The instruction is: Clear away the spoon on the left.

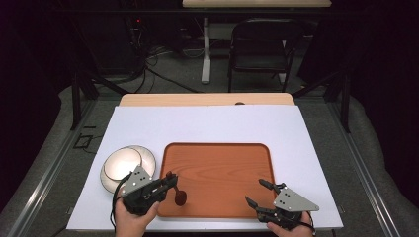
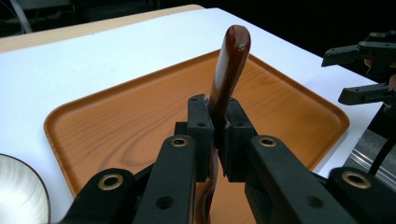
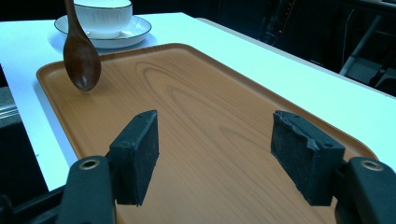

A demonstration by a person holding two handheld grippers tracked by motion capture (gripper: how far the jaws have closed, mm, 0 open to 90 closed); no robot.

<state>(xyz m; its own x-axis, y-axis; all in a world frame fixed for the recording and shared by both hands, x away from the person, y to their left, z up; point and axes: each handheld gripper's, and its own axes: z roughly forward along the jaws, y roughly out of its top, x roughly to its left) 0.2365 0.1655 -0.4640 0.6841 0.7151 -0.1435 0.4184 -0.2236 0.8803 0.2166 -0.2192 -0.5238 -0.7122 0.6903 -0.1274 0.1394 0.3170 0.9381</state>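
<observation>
White-covered surface (image 1: 207,126) is seen carrying everything. Wooden tray (image 1: 217,168) is taken as landmark, set toward the near edge of the surface. White bowl (image 1: 123,163) on its saucer (image 1: 148,157) is placed just beside the tray's left edge. Left gripper (image 1: 167,181) is held at the tray's near-left corner, clamped narrow on the handle of a dark wooden spoon (image 1: 180,197); handle (image 2: 229,70) is seen pinched between the pads, spoon bowl hanging over the tray's near-left part, contact with the tray not clear. Right gripper (image 1: 258,193) is held at the tray's near-right corner, jaws spread wide, nothing held.

Risk, as judged: the spoon is gripped on a smooth, narrow handle, so it could be twisted or slipped out onto the tray if swung fast. The bowl beside the tray could be knocked by the left gripper.
</observation>
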